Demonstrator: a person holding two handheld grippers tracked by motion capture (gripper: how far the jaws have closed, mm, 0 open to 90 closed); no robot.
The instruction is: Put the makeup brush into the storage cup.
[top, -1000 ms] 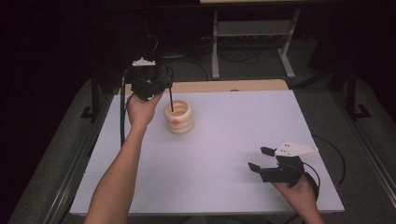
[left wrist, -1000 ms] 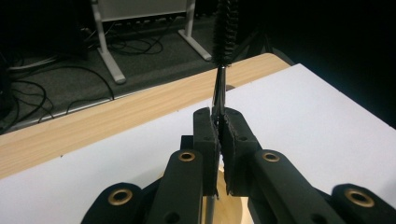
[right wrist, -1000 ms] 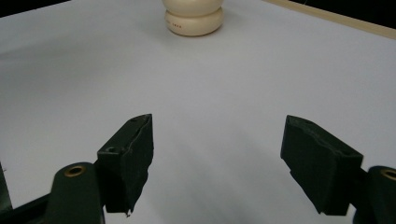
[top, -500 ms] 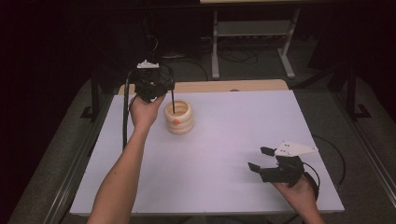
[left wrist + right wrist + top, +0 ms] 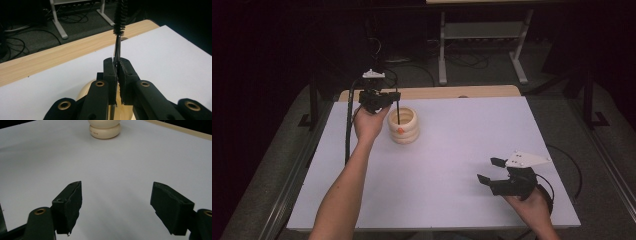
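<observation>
Left gripper (image 5: 117, 75) is clamping tight on a thin black bottle brush (image 5: 119, 22) (bristles up top), hovering over the cream ribbed holder (image 5: 403, 125) at the white table's (image 5: 452, 150) far left. Right gripper (image 5: 125, 205) is sitting wide open, holding nothing, near right.

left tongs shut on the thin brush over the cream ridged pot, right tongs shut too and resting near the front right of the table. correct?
Not quite. The right tongs are open, not shut: the right gripper view shows its jaws wide apart with bare table between them. The rest holds: the left tongs are shut on the thin brush over the cream ridged pot.
</observation>
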